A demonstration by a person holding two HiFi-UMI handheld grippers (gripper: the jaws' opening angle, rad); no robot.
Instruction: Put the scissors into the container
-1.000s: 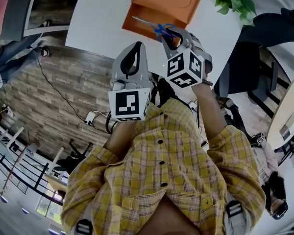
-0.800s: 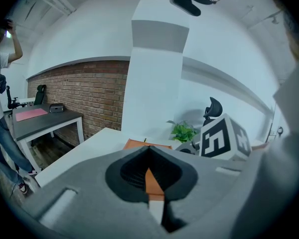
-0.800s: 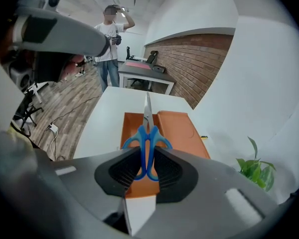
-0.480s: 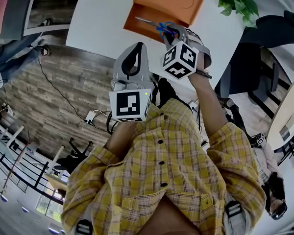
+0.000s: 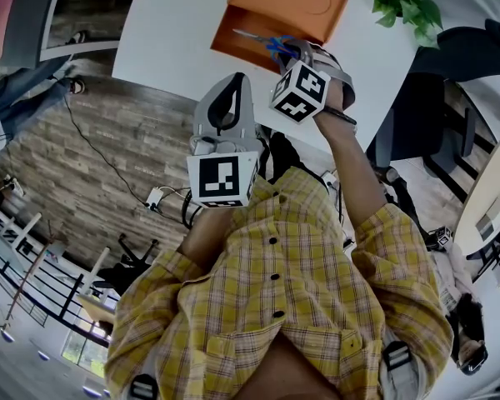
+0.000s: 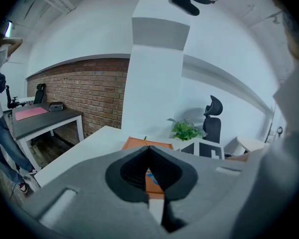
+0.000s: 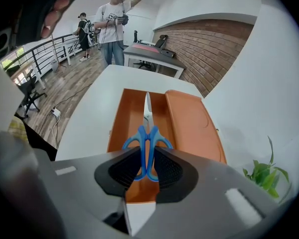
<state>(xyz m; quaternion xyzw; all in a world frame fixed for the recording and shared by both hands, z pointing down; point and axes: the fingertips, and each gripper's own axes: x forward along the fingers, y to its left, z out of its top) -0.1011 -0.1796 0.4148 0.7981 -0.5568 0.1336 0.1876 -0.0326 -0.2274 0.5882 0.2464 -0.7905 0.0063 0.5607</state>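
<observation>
Right gripper (image 7: 147,156) grips the blue-handled scissors (image 7: 146,133) above the orange container (image 7: 120,126); left gripper (image 6: 148,149) is closed, holding nothing.

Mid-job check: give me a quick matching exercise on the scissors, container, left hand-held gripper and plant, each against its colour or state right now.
Things:
1. scissors
2. container
3. left hand-held gripper
4. plant

States:
A. green leaves
B. jaws together, nothing between them
C. orange, open
D. blue handles clamped in the right hand-held gripper

Pairs: 1-D, 2-C, 3-B, 4-A
</observation>
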